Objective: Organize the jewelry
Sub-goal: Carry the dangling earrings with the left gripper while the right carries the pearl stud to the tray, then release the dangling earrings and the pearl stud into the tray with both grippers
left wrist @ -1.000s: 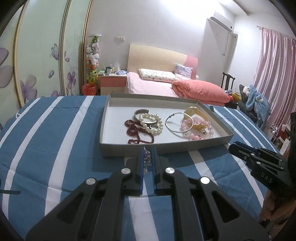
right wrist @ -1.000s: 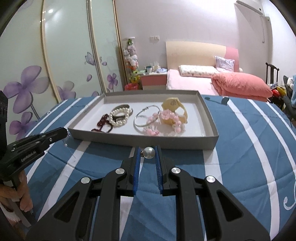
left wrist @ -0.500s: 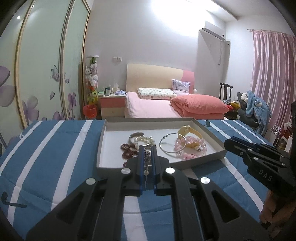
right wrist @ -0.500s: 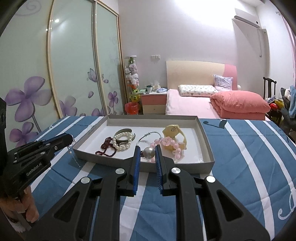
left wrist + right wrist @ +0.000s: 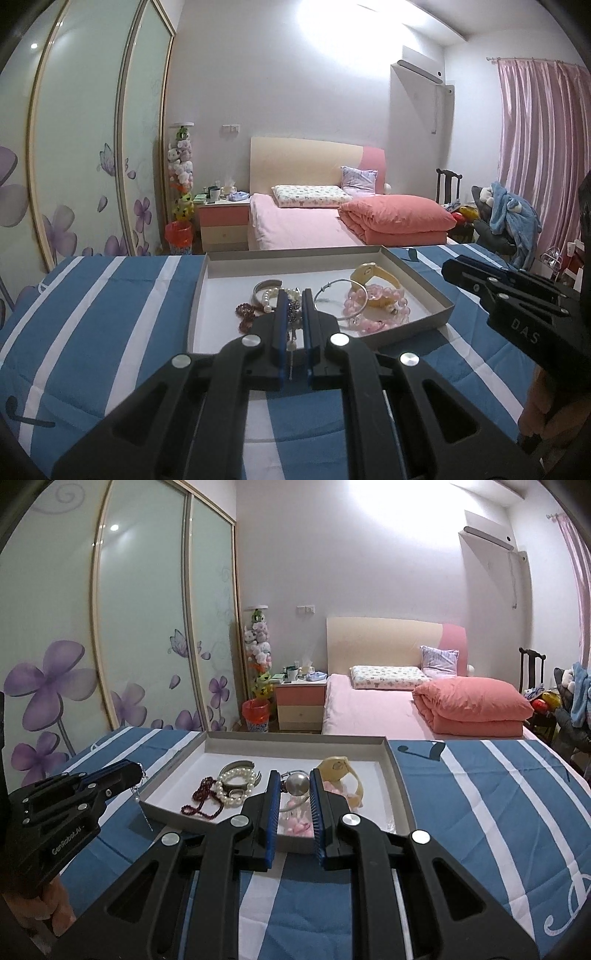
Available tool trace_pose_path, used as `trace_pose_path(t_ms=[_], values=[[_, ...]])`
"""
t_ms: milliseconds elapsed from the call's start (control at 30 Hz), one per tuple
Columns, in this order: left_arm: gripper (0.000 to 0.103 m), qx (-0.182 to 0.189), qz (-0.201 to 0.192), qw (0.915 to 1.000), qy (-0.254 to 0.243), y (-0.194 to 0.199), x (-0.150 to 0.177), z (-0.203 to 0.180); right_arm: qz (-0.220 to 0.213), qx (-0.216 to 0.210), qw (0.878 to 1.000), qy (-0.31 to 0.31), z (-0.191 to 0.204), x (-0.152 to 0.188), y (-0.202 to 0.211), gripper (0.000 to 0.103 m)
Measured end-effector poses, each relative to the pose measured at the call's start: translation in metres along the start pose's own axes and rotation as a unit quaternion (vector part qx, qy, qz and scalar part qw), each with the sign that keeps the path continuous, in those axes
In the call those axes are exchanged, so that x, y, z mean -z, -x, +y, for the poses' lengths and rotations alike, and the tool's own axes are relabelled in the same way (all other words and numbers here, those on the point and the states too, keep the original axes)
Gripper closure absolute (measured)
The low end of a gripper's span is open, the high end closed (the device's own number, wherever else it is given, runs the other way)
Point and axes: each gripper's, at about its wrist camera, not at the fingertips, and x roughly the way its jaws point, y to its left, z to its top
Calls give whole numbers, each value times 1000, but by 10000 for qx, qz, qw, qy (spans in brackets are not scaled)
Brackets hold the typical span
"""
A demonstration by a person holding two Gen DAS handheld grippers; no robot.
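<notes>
Just ahead of both tongs, a grey tray point(image 5: 400, 775) of jewelry is being approached: the left tongs point(image 5: 291, 306) are clenching a beaded chain point(image 5: 292, 332), the right tongs point(image 5: 293, 786) a silver ball point(image 5: 296, 785); lowering inside likely follows.

A blue-and-white striped cover point(image 5: 96, 317) spreads across the foreground. Behind it stands a bed point(image 5: 295, 225) with a folded coral quilt point(image 5: 399, 218), beside a pink-and-cream nightstand point(image 5: 221, 225). Sliding wardrobe doors point(image 5: 144, 620) painted with purple flowers line the left wall, and pink curtains point(image 5: 543, 147) hang at the right.
</notes>
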Motion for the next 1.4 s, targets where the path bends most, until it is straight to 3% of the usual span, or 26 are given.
trace_pose_path(t_ms=[267,700,733,833,1233,1400], values=[[95,15,-100,9999,-1,-19,-15,0,-109,64,9999,39,-6,-12,-23,86],[94,-27,-5,10000,17,-70,-28,8,396,-66,9992,-76,-13,-14,-91,85],[94,-29,14,10000,24,-73,-27,9,422,-79,9990,-88,-12,-13,-93,84],[94,-35,58,10000,48,-79,-26,10,425,-56,9990,-87,-12,-10,-92,67],[94,42,189,9998,84,-87,-20,9,402,8,9991,-103,-14,-9,-85,65],[94,117,276,9995,117,-95,-21,7,373,99,9992,-93,-19,-6,-78,60]])
